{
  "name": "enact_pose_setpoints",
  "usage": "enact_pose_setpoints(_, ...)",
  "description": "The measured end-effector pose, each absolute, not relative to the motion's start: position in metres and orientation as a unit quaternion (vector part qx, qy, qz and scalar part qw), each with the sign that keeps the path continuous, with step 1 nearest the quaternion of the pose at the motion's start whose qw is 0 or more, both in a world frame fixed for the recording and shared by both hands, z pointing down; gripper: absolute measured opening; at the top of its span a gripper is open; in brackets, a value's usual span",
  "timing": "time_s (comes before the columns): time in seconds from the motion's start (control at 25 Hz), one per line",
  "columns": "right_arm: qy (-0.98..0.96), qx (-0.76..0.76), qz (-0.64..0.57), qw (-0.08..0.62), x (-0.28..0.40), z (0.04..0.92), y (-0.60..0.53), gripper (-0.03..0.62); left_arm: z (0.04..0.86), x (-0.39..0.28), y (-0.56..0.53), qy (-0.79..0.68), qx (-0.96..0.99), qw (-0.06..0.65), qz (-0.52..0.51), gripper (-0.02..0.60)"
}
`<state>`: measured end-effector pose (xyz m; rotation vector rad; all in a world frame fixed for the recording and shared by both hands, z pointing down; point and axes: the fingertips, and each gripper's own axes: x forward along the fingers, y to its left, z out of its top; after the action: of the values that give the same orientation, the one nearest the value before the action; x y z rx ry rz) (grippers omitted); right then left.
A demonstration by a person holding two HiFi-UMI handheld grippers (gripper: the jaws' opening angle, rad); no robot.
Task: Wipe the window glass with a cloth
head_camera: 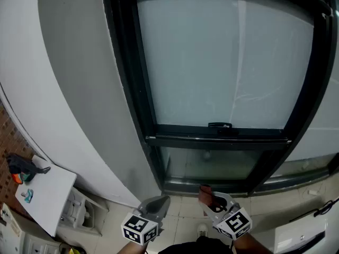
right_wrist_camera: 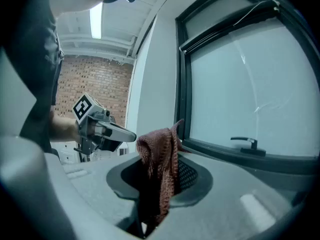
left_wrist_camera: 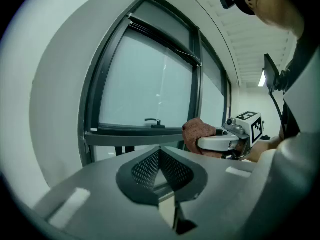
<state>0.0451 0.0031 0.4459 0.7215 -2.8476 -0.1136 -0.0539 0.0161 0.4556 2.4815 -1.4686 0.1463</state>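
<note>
The window glass (head_camera: 222,62) is a frosted pane in a dark frame (head_camera: 127,78), with a black handle (head_camera: 220,125) on its bottom rail. A smaller pane (head_camera: 212,163) sits below it. My right gripper (head_camera: 210,199) is low, in front of the window's lower sill, and is shut on a reddish-brown cloth (head_camera: 204,194). In the right gripper view the cloth (right_wrist_camera: 161,159) hangs bunched out of the closed jaws. My left gripper (head_camera: 158,204) is beside it to the left, shut and holding nothing. The left gripper view shows its jaws (left_wrist_camera: 160,156) meeting, with the cloth (left_wrist_camera: 197,132) off to the right.
A white wall (head_camera: 69,73) runs left of the window. Lower left, a white table (head_camera: 50,192) carries an orange-and-black tool (head_camera: 24,169) and a small teal item (head_camera: 27,196). A black cable (head_camera: 323,208) lies on the tiled floor at right.
</note>
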Motion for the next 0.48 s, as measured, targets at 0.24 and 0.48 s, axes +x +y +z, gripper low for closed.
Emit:
enact_pose_setpoints(0.24,-0.967,0.216,-0.079,0.113,0.054,0.436,-0.082,0.08,0.44,-0.055,-0.056,-0.552,0.824,0.118,0.04,0.017)
enact_pose_setpoints(0.48,-0.949,0.158,-0.222,0.157,0.026,0.412,-0.129,0.08,0.432,-0.062,-0.098,-0.594,0.796,0.114,0.032,0.017)
